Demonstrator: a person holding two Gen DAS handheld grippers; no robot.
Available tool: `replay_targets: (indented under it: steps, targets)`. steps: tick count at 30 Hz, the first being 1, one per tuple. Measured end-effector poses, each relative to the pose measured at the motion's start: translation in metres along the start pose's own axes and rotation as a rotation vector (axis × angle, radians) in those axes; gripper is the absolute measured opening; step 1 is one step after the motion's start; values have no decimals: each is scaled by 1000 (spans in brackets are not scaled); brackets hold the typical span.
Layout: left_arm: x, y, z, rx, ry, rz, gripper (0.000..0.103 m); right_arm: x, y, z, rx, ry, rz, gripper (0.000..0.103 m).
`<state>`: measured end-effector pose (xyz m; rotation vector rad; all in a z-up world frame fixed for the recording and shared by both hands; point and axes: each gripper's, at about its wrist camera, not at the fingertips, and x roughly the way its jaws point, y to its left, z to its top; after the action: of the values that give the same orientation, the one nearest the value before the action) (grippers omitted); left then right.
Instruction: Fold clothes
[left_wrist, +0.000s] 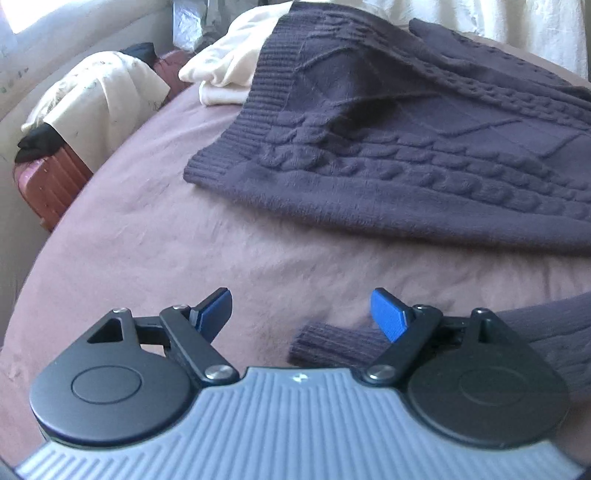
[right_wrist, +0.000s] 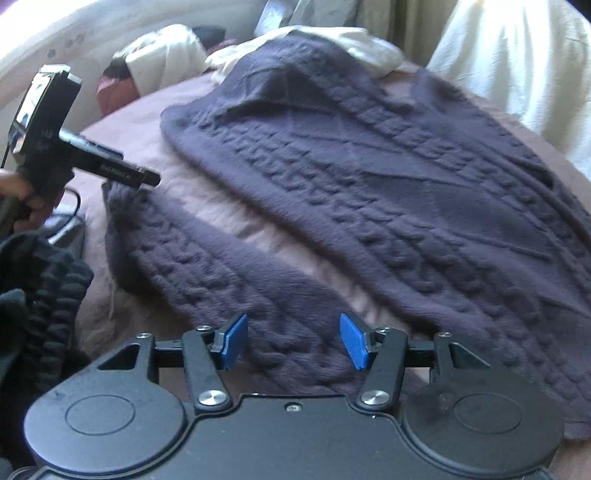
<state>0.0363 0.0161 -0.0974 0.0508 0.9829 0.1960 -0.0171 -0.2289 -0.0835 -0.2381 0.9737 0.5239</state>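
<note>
Sleeve cuff of the purple cable-knit sweater lies just ahead of my left gripper, jaws apart and empty; closing here, I judge I could pinch the mauve bedsheet too. Beyond sit cream clothes and a red suitcase. From my right gripper, jaws also apart and empty above the sleeve, a shallow grab might slip off the thick knit; pale curtains hang behind.
</note>
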Motion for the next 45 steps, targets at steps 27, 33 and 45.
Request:
replay_targets:
  steps: [27,33,45]
  targets:
    - [-23,29,1,-137,-242,-94,83,-28,-44,64,180,-210,-97,0]
    - [-2,21,-1,-89,-101,-105,83,13,-25,43,145,46,127,55]
    - [10,28,-5,-142,-25,-123,85,43,7,29,-105,3,19,30]
